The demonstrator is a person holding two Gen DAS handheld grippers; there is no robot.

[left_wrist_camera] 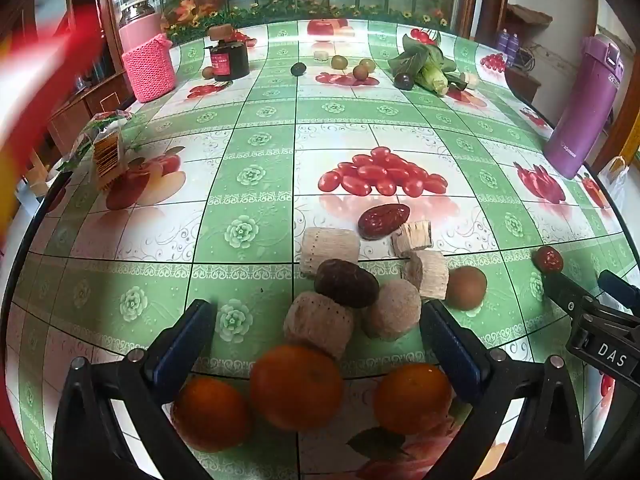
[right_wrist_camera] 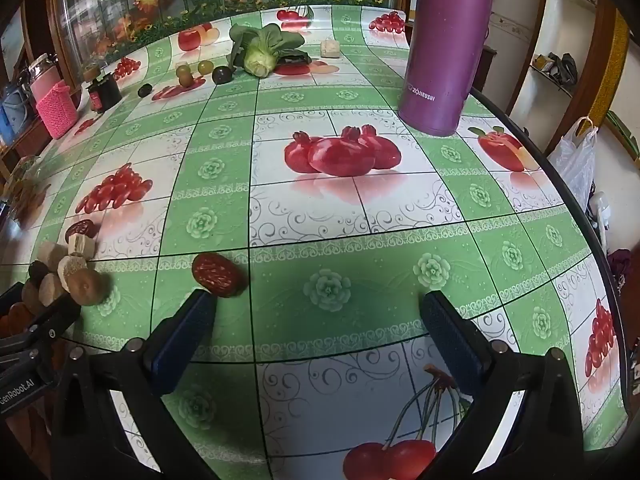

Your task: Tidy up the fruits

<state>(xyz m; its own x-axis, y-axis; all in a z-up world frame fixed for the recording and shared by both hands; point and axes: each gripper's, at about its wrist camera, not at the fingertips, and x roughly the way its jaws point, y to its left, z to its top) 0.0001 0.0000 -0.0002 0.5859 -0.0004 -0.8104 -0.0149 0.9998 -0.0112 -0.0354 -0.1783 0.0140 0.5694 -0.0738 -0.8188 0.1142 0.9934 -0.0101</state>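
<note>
Both grippers, left gripper (left_wrist_camera: 316, 320) and right gripper (right_wrist_camera: 318, 314), stand wide open and hold nothing; three oranges (left_wrist_camera: 295, 386) lie near the table (right_wrist_camera: 320, 216) front edge.

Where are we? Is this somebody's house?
Probably a home dining room. A big table wears a fruit-print tablecloth, a purple flask stands on it, and a wooden cabinet sits beside it. Oranges and a red date lie near both open grippers.

Glossy plastic tablecloth (right_wrist_camera: 360, 216), wrinkled shiny red date (right_wrist_camera: 216, 274), matt purple metal flask (right_wrist_camera: 444, 52), pink knitted cosy (left_wrist_camera: 150, 70)
</note>
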